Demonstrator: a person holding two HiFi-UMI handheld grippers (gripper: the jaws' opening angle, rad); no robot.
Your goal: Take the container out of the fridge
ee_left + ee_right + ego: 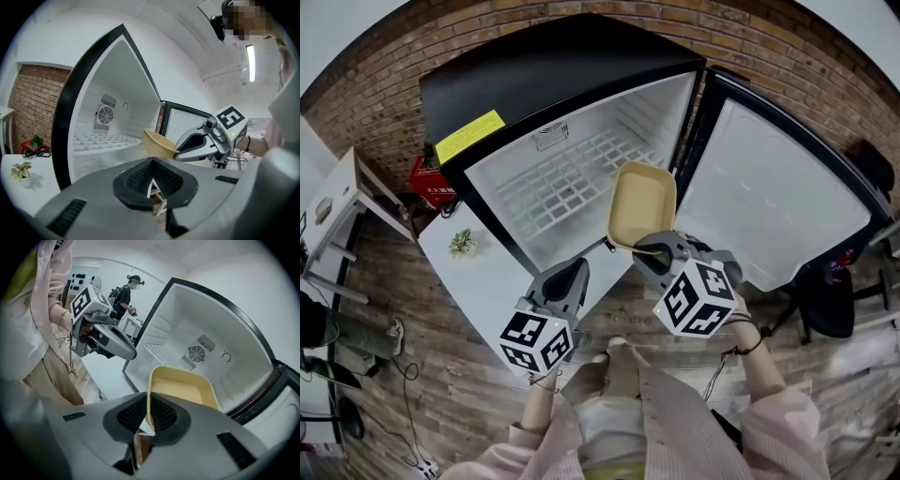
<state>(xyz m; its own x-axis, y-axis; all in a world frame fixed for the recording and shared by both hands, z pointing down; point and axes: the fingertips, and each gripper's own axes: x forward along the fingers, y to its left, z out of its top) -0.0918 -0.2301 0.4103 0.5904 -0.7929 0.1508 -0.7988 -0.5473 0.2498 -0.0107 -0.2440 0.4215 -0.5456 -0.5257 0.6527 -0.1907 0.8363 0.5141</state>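
Container (643, 202), a shallow beige tray, hangs in the head view in front of the open fridge (562, 84), on the side nearest the hinge of the swung-out door (778, 206). It is tipped up so that its hollow faces the camera. The right gripper (650, 247) has it by the lower rim, while the left gripper (577, 266) hovers beside it, apart from the tray. Inside the fridge lies a white wire shelf (572, 183). The fridge stands on a white worktop (492, 277), where a small plant (462, 243) sits near its corner.

In the left gripper view, the left gripper (151, 164) has its jaws pressed together at the tips, with nothing between them. Ahead and to the right, the container (157, 143) sits in the right gripper (178, 151), just outside the fridge opening, where a round fan grille (105, 115) shows on the back wall.

In the right gripper view, the right gripper (148, 416) pinches the container (187, 387) by its near wall: one jaw lies outside the wall and the other inside the hollow. The rest of the tray stands out beyond the tips toward the fridge interior. The left gripper (132, 352) is off to the left, and another person (124, 294) stands far behind.
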